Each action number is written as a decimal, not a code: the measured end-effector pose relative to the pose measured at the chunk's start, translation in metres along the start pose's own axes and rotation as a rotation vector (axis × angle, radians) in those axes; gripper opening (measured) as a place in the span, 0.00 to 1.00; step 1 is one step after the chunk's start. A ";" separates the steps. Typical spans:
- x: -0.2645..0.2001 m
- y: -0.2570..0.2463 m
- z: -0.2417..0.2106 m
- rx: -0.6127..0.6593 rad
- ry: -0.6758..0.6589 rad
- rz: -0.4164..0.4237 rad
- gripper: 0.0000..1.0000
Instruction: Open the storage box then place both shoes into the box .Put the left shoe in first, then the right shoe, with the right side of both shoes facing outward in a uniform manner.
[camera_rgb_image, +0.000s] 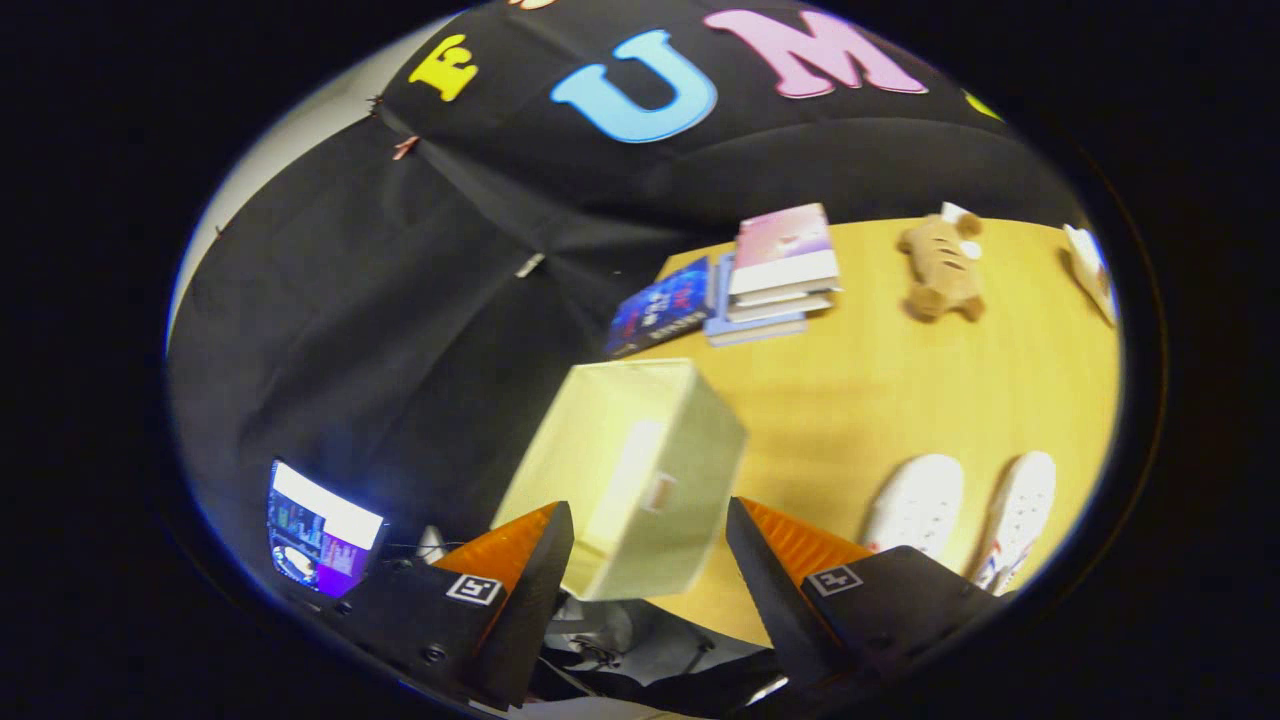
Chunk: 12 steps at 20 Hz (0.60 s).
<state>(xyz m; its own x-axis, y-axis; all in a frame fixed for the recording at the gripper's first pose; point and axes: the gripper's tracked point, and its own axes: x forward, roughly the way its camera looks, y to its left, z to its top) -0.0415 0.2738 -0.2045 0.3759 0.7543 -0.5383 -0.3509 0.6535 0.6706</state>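
Note:
A pale cream fabric storage box (640, 470) stands on the wooden table (900, 390) at its near left corner, just ahead of my fingers, with a small pull tab on the face turned toward me. Its top looks covered by a lid. My gripper (650, 525) is open, the two fingers spread wide in front of the box's lower part and touching nothing. Two white shoes (965, 510) lie side by side on the table, off to the right beyond the right finger, toes pointing away from me.
A stack of books (775, 275) and a dark blue book (660, 305) lie beyond the box at the table's far edge. A brown plush toy (945, 265) rests farther right, a white object (1090, 270) past it. A lit screen (320, 530) glows left of the fingers.

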 end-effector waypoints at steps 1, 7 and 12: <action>-0.007 -0.027 -0.005 0.015 0.002 -0.063 0.94; -0.022 -0.142 -0.047 0.055 0.051 -0.313 0.94; 0.000 -0.185 -0.080 0.050 0.165 -0.387 0.86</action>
<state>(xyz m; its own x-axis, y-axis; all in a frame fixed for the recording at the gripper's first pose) -0.0447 0.1583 -0.3694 0.3277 0.4563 -0.8273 -0.1676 0.8898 0.4244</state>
